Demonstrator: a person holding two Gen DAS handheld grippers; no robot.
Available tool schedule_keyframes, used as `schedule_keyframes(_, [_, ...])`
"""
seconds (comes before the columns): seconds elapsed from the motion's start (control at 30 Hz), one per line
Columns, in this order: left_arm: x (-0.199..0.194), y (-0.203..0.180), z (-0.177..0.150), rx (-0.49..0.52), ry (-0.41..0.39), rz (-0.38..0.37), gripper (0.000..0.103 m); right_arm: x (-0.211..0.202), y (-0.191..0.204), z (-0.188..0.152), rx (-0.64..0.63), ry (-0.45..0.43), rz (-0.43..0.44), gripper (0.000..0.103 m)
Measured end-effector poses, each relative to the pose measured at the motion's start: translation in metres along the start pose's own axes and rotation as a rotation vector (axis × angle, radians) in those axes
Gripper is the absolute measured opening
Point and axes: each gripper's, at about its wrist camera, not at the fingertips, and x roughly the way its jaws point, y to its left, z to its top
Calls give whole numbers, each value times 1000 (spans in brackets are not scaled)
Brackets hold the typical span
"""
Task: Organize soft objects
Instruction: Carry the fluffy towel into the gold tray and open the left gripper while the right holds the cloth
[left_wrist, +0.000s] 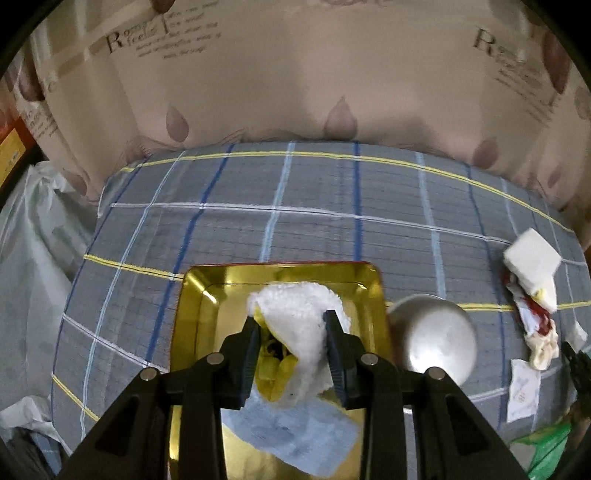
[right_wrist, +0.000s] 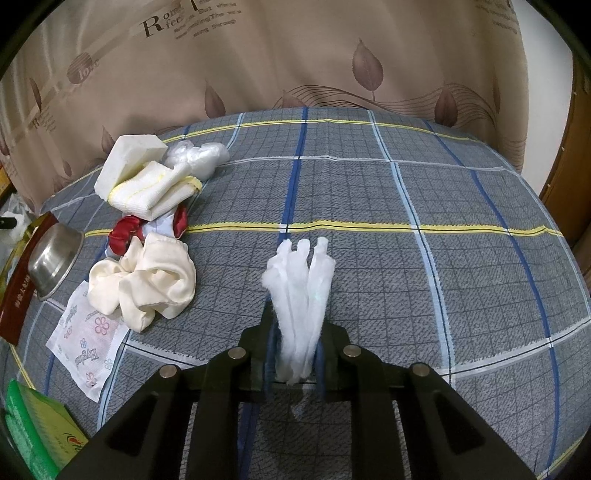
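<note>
Nearest the lens in the left wrist view, the left tool is closing partway on a white fleecy cloth with a yellow lining, holding it directly over the gold tray, where a pale blue cloth is already lying. A steel bowl is sitting just beside the tray's right rim, on the plaid bed cover. In the right wrist view, the right tool is pinching a bundle of white cotton pads upright between narrowly set jaws, well to the right of the tray. Beside the bowl, a pile of unsorted items is waiting: a cream scrunchie, a red fabric piece, a folded white towel, a foam block and a printed sachet. Judged step: depositing soft items into the tray. The next move probably calls for lowering and releasing the fleecy cloth, then carrying the pads leftward across to the tray.
</note>
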Motion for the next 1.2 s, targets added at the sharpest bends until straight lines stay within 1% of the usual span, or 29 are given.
schedule_keyframes(0.23, [24, 21, 8, -63, 40, -9, 37, 0, 1, 0, -18, 2, -9, 20])
schedule_keyframes(0.3, [28, 26, 9, -79, 45, 27, 42, 0, 1, 0, -20, 2, -10, 20])
schedule_keyframes(0.4, [33, 33, 8, -93, 61, 36, 48, 0, 2, 0, -21, 2, -11, 20])
schedule_keyframes(0.47, [34, 36, 6, -102, 75, 29, 50, 0, 2, 0, -22, 2, -11, 20])
schedule_keyframes(0.67, [29, 46, 4, -116, 77, 53, 51, 1, 2, 0, -30, 3, -18, 21])
schedule_keyframes(0.77, [21, 49, 2, -112, 55, 73, 51, 1, 3, 0, -32, 3, -19, 21])
schedule_keyframes(0.93, [3, 44, -9, -55, 17, 94, 51, 1, 3, 0, -32, 4, -16, 22])
schedule_keyframes(1.07, [-15, 32, -26, -10, -29, 104, 51, 1, 3, 0, -32, 4, -13, 23])
schedule_keyframes(1.2, [-32, 24, -48, 10, -76, 116, 51, 1, 2, 0, -31, 4, -12, 23])
